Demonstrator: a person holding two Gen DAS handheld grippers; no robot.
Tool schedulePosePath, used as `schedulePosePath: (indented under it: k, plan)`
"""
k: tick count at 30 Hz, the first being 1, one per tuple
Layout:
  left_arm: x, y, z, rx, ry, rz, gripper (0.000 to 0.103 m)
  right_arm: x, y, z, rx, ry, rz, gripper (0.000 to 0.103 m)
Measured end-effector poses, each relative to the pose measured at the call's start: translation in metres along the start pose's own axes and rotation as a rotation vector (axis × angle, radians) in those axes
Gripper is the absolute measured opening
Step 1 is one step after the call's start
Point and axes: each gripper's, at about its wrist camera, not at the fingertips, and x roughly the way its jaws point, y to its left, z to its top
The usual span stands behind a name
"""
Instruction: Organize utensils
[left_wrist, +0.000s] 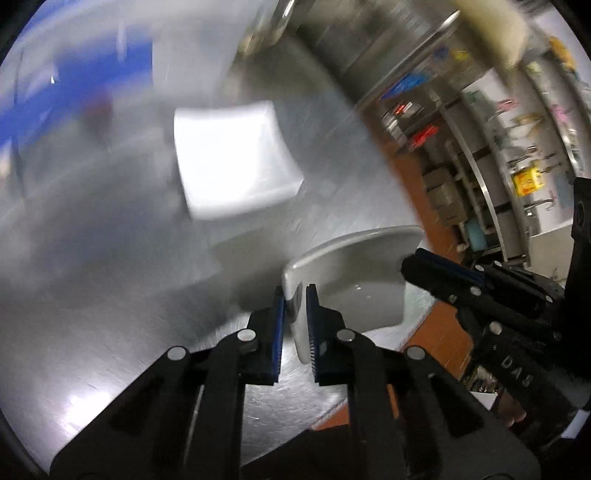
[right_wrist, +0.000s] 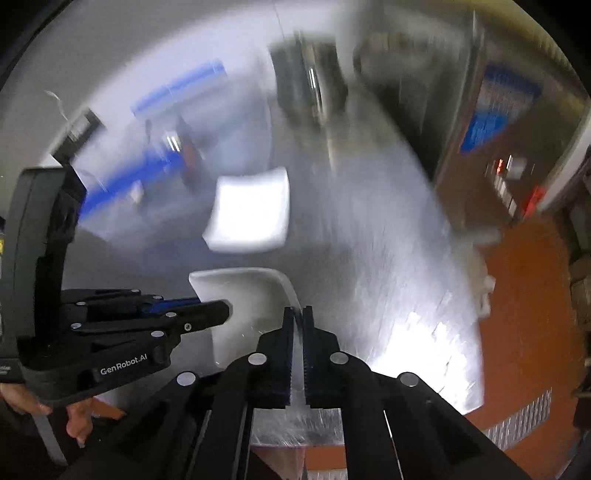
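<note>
Both hand-held grippers, left (left_wrist: 295, 314) and right (right_wrist: 298, 332), are pinching opposite rims of the white dish (left_wrist: 354, 273). Lifting evenly is keeping it level above the table (left_wrist: 110, 295).

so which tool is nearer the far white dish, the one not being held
Left, by a little. Both tools, left tool and right tool, grip the near dish; the far white dish lies beyond on the steel table.

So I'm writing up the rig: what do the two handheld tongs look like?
Both are black plastic linkage tongs with silver round pivot pins and blue ribbed pads. The left tongs carry white "GenRobot.AI" lettering on the body; the right tongs show raised letters reading roughly "DAS".
</note>
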Motion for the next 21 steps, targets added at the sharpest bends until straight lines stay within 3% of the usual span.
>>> schedulePosePath:
  k: [3, 5, 6, 7, 9, 10, 13, 18, 21]
  plan:
    - [-0.061, -0.015, 0.027, 0.082, -0.143, -0.055, 0.010, -0.049, 0.027, 0.036, -0.062, -0.134, 0.114, 0.001]
    - [-0.091, -0.020, 0.045, 0.123, -0.240, -0.010, 0.010, -0.069, 0.059, 0.067, -0.165, -0.227, 0.041, 0.001]
    - [-0.104, -0.017, 0.059, 0.129, -0.288, 0.048, 0.010, -0.078, 0.070, 0.085, -0.198, -0.258, 0.027, 0.001]
    - [-0.108, -0.011, 0.067, 0.120, -0.298, 0.076, 0.010, -0.081, 0.072, 0.095, -0.213, -0.260, 0.016, 0.001]
    - [-0.113, 0.008, 0.079, 0.100, -0.281, 0.079, 0.010, -0.078, 0.065, 0.108, -0.230, -0.241, -0.039, 0.001]
    - [-0.114, 0.012, 0.079, 0.102, -0.285, 0.087, 0.010, -0.062, 0.051, 0.109, -0.237, -0.171, -0.055, 0.004]
    - [-0.109, 0.025, 0.072, 0.124, -0.222, 0.042, 0.010, -0.004, -0.011, 0.090, -0.062, 0.039, -0.176, 0.027]
    - [-0.057, 0.030, 0.063, 0.135, -0.034, -0.103, 0.010, 0.051, -0.090, 0.050, 0.238, 0.192, -0.096, 0.028]
    - [-0.030, 0.023, 0.055, 0.149, 0.016, -0.099, 0.010, 0.065, -0.107, 0.037, 0.285, 0.201, -0.033, 0.027]
